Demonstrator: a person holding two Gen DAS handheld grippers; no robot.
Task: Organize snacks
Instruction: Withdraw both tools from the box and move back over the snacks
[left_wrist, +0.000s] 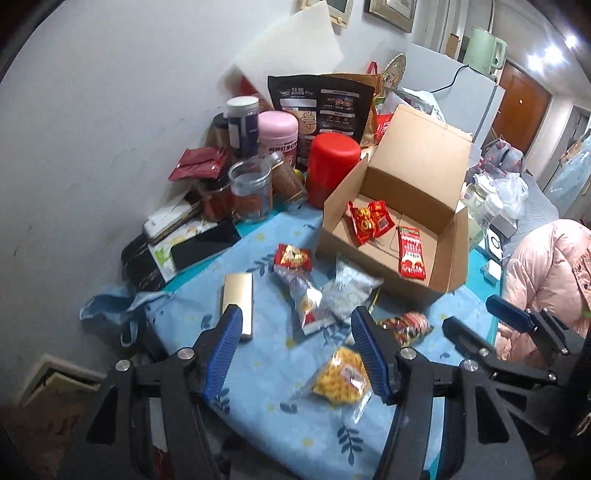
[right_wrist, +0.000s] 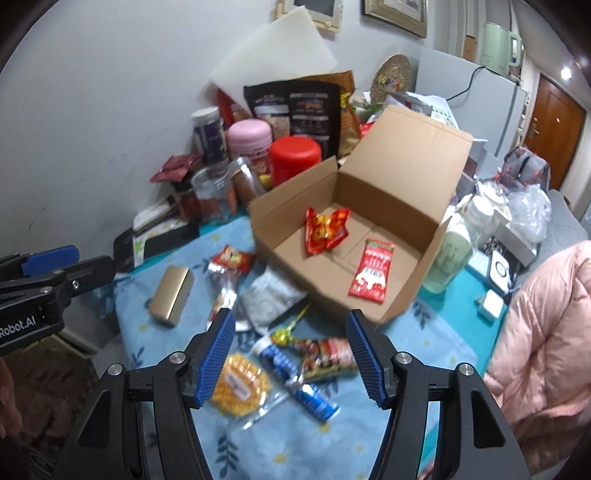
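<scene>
Both grippers hang above the near end of the blue floral tablecloth, jaws apart, nothing between the pads. Left gripper: two blue ribbed pads, open over the cloth. Right gripper: two blue ribbed pads, open, above the nearest snacks.

Loose snacks on the cloth, counted from the grippers outward:
- One clear packet of yellow snack, directly below the right gripper.
- One blue-and-white stick pack, just beside the yellow one.
- One dark red patterned packet, touching the stick pack.
- Two silver foil pouches, side by side, nearer the box.
- One small red-and-yellow packet, at the far end of the left pouch.
- One gold rectangular box, lying flat, apart to the left.

One open cardboard box stands beyond these, flaps up. Contents: one crinkled red-and-yellow wrapper bundle toward the back (count of pieces inside it cannot be told) and one flat red sachet toward the front right.

Behind the box, against the wall: one red canister, one pink-lidded jar, one black stand-up bag, and several clear jars. One pink padded jacket occupies the right edge.
</scene>
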